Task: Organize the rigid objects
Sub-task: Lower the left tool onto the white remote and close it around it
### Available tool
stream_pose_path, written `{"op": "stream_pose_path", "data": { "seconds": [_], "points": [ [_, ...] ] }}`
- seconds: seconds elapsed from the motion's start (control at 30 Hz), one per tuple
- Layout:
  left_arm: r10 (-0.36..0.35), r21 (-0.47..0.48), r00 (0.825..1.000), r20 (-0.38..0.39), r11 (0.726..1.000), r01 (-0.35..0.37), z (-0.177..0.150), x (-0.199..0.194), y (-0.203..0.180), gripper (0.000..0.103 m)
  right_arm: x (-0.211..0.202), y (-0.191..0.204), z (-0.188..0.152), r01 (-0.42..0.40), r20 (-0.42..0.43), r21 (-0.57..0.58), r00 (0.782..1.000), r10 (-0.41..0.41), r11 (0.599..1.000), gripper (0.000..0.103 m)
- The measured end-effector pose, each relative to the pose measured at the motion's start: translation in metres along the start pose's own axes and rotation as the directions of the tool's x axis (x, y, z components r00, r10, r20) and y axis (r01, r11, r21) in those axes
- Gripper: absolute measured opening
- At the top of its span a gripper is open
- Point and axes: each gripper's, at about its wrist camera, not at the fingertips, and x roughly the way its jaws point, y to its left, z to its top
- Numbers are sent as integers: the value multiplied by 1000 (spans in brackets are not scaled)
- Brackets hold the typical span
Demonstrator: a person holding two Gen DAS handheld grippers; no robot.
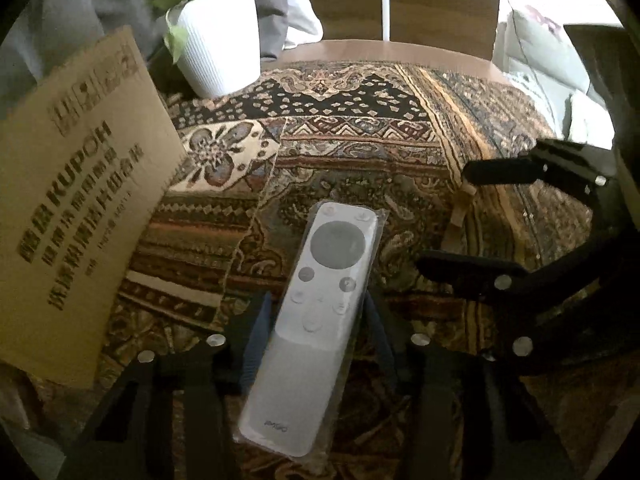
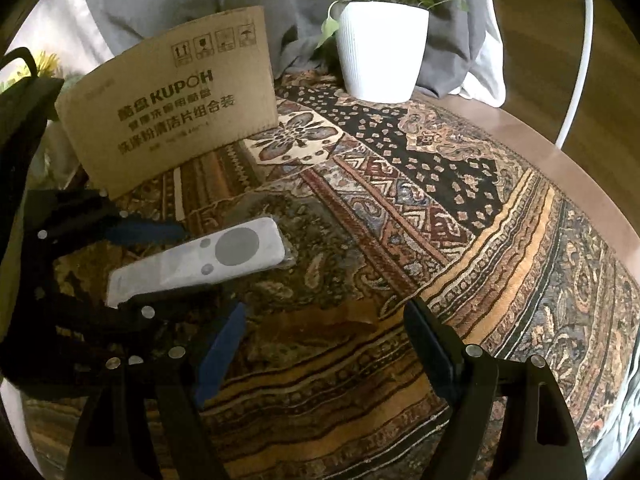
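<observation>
While level over the cloth, left gripper jaws astride the remote.

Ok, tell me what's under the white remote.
The white remote, in a clear wrapper, sits between the left gripper fingers over the patterned cloth. The cloth directly beneath is covered, so whether the remote rests on it or is lifted cannot be told.

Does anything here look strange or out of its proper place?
Only small things. The white remote is sealed in a clear plastic sleeve, held between the left gripper's fingers. The cardboard box stands on the patterned cloth. Nothing looks spilled or broken.
</observation>
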Motion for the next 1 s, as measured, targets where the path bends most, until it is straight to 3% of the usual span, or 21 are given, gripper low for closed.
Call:
{"op": "stream_pose_path", "data": {
  "seconds": [0.13,0.33,0.43,0.6,1.0],
  "points": [
    [1,-57,1000,7,998,-1,-1,0,2,44,2,0,0,2,1,10,1000,-2,1000,81],
    [45,-196,999,16,980,-41,-1,-2,1,44,5,-2,-3,-5,-5,-7,1000,5,1000,66],
    [52,-300,998,31,953,-41,-3,-4,3,43,4,-3,-3,-19,2,-9,1000,19,1000,58],
    [106,-433,993,47,898,-75,-10,-12,1,42,1,-6,-4,-49,10,-13,999,49,999,58],
    [243,-538,968,63,825,-172,-8,-54,-16,39,-33,-12,9,-96,109,-78,989,104,992,58]
  ]
}}
